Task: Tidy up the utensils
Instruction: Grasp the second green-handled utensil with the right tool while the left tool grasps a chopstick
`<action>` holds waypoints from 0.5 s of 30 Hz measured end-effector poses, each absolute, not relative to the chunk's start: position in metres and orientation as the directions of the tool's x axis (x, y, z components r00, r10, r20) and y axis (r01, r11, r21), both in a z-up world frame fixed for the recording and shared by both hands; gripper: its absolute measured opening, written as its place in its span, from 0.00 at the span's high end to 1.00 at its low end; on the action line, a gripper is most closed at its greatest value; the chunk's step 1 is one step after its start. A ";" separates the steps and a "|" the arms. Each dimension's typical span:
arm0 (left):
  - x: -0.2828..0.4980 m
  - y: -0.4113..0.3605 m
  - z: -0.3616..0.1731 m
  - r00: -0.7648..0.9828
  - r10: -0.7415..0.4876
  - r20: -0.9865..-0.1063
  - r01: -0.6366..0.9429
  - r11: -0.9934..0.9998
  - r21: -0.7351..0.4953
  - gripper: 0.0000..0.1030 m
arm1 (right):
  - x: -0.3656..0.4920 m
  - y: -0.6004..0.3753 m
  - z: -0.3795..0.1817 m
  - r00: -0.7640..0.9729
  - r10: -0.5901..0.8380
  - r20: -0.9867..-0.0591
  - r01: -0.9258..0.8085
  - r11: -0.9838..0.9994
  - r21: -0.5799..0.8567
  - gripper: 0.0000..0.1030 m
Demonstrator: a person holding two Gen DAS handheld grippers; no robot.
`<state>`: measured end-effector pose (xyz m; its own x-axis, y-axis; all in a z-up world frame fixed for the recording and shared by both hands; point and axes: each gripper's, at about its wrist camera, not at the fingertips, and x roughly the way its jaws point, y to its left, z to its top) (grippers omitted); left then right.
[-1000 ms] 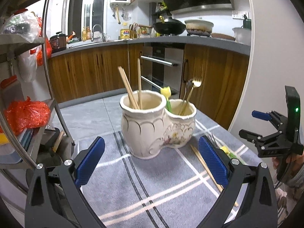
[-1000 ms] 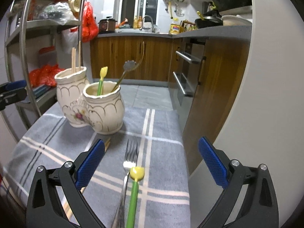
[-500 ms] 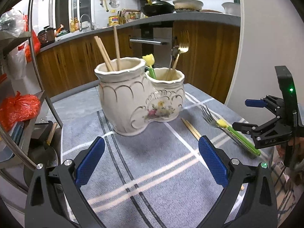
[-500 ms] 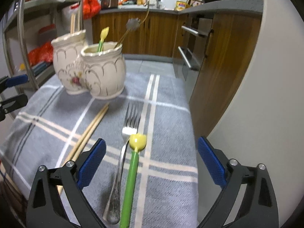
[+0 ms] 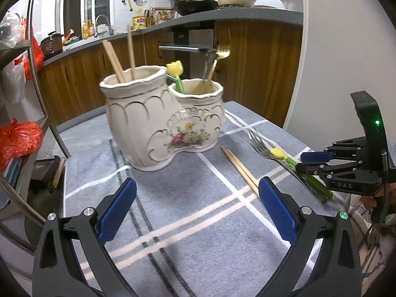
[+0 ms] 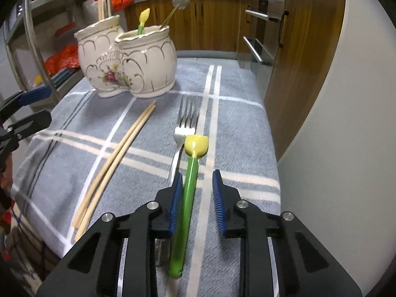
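A cream two-pot ceramic holder (image 5: 160,121) (image 6: 128,61) stands on the grey checked cloth (image 5: 198,217). It holds chopsticks, a green tulip-topped utensil and gold cutlery. On the cloth lie a pair of wooden chopsticks (image 6: 116,163) (image 5: 240,168), a silver fork (image 6: 184,123) (image 5: 259,143) and a green utensil with a yellow tulip end (image 6: 189,190) (image 5: 287,158). My right gripper (image 6: 195,195) is low over the cloth, half closed around the green handle; its left pad touches it, the right pad stands apart. My left gripper (image 5: 195,210) is wide open and empty, in front of the holder.
A metal rack (image 5: 32,81) with red bags stands at the left. Wooden kitchen cabinets (image 5: 257,69) and an oven are behind. A white wall (image 6: 346,123) runs close along the cloth's right edge.
My right gripper has dropped down over the green utensil and narrowed its jaws around the handle. My left gripper has drawn closer to the holder and stayed open.
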<state>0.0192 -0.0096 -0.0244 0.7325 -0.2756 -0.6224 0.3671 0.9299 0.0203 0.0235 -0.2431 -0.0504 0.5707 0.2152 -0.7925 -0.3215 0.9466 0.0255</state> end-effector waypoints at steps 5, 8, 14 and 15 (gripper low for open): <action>0.022 -0.029 -0.034 0.702 -0.287 -0.652 0.385 0.923 0.008 0.06 | 0.031 -0.240 -0.053 0.572 0.231 -0.787 -0.321 0.946 0.045 0.83; 0.025 -0.042 -0.042 0.675 -0.281 -0.682 0.389 0.921 0.006 0.07 | 0.033 -0.243 -0.053 0.574 0.247 -0.781 -0.317 0.946 0.066 0.89; 0.029 -0.062 -0.063 0.592 -0.272 -0.758 0.387 0.922 -0.028 0.38 | 0.032 -0.249 -0.053 0.590 0.258 -0.765 -0.310 0.947 0.081 0.90; 0.028 -0.066 -0.065 0.587 -0.263 -0.766 0.385 0.923 -0.022 0.40 | 0.032 -0.249 -0.052 0.592 0.259 -0.763 -0.312 0.947 0.080 0.90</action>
<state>0.0284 -0.0657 -0.0652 0.5867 -0.2629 -0.7659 0.3850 0.9227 -0.0218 0.0321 -0.2488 -0.0525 0.5916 0.2595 -0.7633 -0.3122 0.9467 0.0798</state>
